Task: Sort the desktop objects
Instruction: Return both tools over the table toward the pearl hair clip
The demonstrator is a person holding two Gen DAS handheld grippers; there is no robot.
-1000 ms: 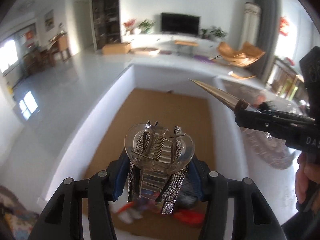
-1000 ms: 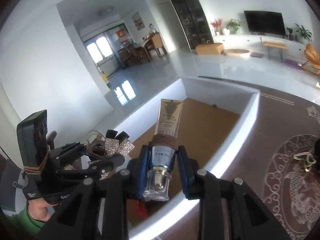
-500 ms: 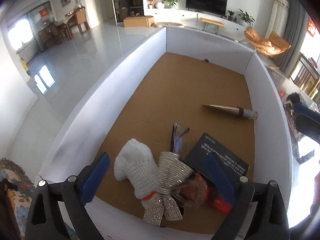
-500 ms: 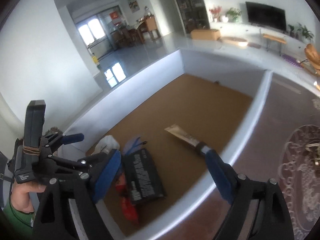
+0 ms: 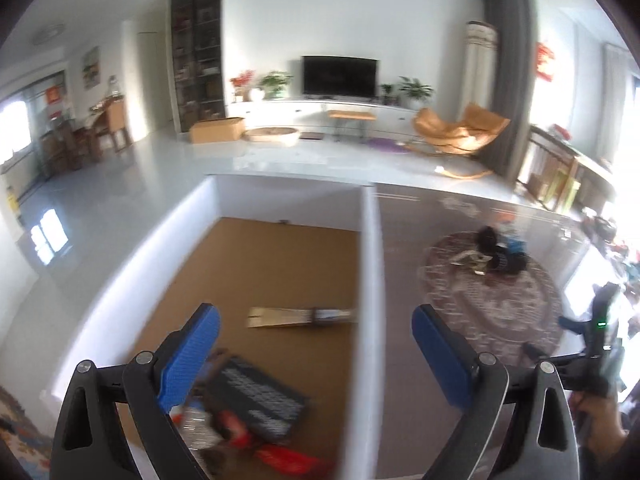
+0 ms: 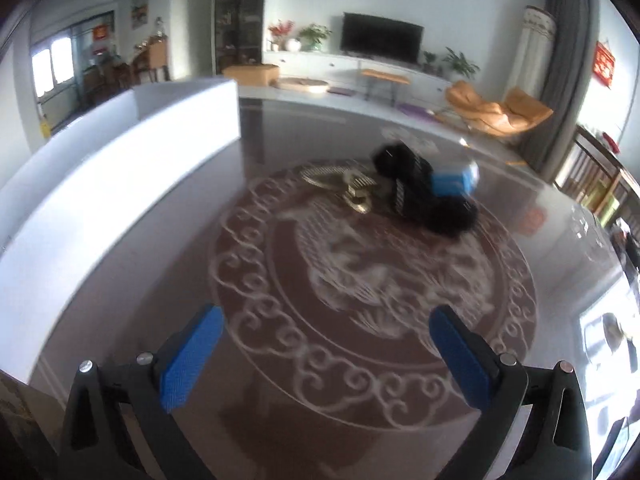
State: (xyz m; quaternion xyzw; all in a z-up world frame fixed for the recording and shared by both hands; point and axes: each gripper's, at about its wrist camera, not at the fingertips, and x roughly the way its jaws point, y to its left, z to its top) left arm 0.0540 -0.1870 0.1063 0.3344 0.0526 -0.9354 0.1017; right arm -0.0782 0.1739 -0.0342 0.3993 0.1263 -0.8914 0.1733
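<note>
My left gripper (image 5: 316, 354) is open and empty above the right wall of the white box (image 5: 370, 280). On the box's brown floor lie a gold tube (image 5: 300, 317), a black card (image 5: 256, 404), a red item (image 5: 292, 460) and the blurred hair clip (image 5: 192, 424). My right gripper (image 6: 320, 352) is open and empty above the patterned round mat (image 6: 360, 292). At the mat's far side lie a gold clip (image 6: 344, 188), a black item (image 6: 420, 196) and a blue-and-white item (image 6: 456, 178); this pile also shows in the left wrist view (image 5: 492, 256).
The white box wall (image 6: 120, 184) stands left of the mat in the right wrist view. The right hand and its gripper handle (image 5: 596, 360) show at the right edge of the left wrist view. The dark glossy table (image 6: 304, 132) extends beyond the mat.
One second ago both grippers held things: left the hair clip, right the gold tube. Both opened and dropped them in the box. Since then both have swung right, the right one over the mat.
</note>
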